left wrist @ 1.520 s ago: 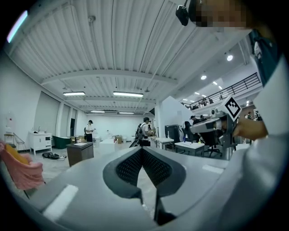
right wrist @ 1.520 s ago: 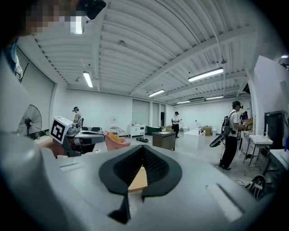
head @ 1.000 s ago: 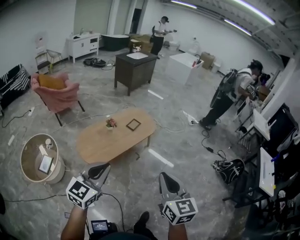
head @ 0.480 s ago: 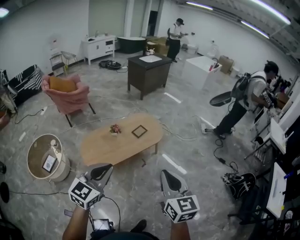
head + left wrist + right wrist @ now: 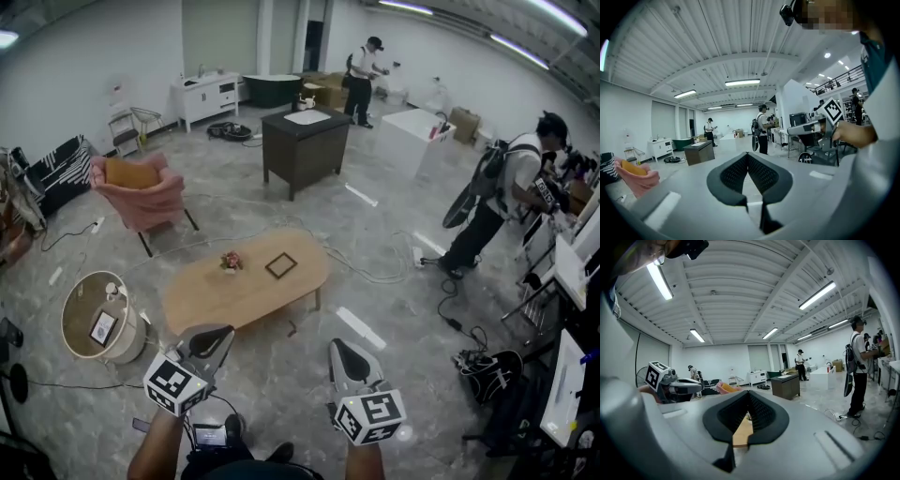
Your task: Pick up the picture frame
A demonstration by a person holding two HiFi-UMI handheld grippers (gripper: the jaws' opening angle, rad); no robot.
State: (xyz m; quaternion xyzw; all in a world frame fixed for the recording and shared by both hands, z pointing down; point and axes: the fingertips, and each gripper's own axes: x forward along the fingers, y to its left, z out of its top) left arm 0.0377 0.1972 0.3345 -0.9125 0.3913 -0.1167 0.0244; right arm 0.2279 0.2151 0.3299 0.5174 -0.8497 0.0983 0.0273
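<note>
A small dark picture frame lies flat on the oval wooden table, right of a little flower pot. Both grippers are held low at the bottom of the head view, well short of the table. My left gripper is shut, its jaws meeting at the tip with nothing between them. My right gripper is shut and empty as well. A strip of the table top shows through the gap of the right gripper's jaws. In the right gripper view the left gripper shows at the left.
A round side table with another small frame stands at the left. A pink armchair and a dark cabinet stand beyond the table. Cables trail on the floor. A person bends at the right, another stands far back.
The head view has shifted, so the table and chair sit a little further right in the picture. Both grippers hold the same pose, still shut.
</note>
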